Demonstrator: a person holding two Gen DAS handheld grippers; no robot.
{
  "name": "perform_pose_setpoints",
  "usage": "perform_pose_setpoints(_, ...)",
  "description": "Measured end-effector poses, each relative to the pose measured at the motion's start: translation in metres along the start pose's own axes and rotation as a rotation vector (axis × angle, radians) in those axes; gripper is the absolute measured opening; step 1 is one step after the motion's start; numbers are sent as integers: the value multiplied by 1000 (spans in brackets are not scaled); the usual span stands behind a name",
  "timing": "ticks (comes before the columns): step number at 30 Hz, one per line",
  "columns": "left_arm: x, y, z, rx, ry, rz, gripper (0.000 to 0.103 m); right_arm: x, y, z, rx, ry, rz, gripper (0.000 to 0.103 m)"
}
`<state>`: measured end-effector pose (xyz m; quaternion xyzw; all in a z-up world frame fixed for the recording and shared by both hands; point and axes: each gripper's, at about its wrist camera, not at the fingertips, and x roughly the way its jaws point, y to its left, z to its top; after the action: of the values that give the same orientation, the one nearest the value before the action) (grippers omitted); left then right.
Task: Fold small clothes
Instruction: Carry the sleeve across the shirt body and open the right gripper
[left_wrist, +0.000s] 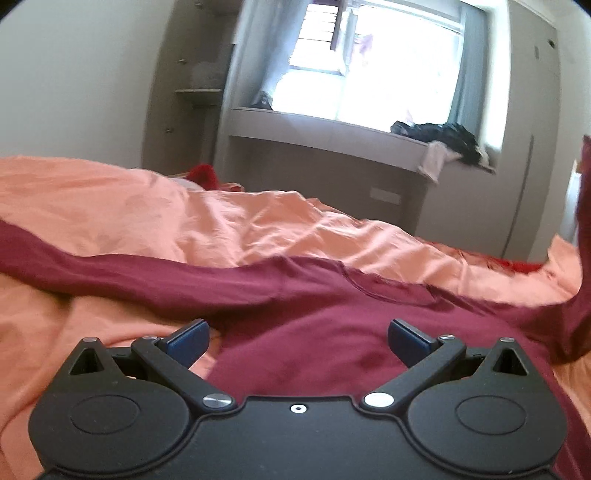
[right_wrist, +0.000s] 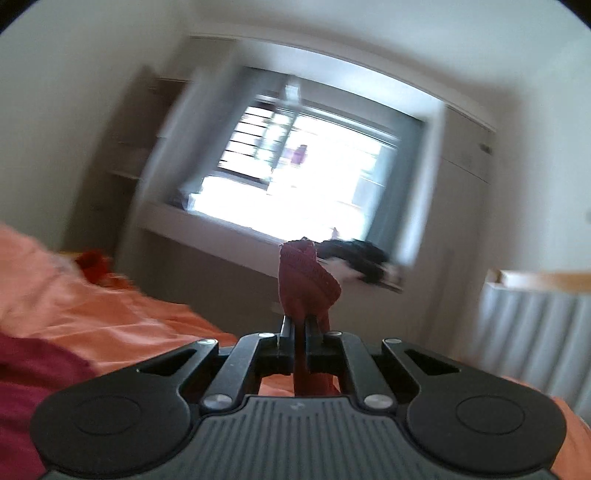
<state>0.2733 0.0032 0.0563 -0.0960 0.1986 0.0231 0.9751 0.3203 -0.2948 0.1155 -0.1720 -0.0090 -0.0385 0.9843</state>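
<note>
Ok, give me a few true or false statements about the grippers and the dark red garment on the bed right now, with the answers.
1. The right gripper is shut on a bunched part of the dark red garment. True.
2. The left gripper is clamped on the garment. False: its jaws stand wide open, nothing between them.
3. The garment lies on an orange bedsheet. True.
4. The bedsheet is blue. False: it is orange.

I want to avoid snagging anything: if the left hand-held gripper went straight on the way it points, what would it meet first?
Most likely the maroon garment spread on the orange bedding: the open left hand-held gripper tilts slightly downward over it, nothing between its fingers. Depth is hard to judge, so it might reach the bedding beyond.
</note>
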Motion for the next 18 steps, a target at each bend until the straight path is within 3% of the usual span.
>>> perform_pose_setpoints(5, 0, 23, 3, -57, 10, 34, 103, -18, 82, 8, -110, 8, 154, 5)
perform_pose_setpoints(11, 3, 37, 1, -105, 18, 10, 103, -41, 171, -25, -270, 63, 316, 5)
perform_pose_setpoints(18, 11, 35, -4, -97, 26, -24, 103, -56, 217, -68, -404, 130, 424, 9)
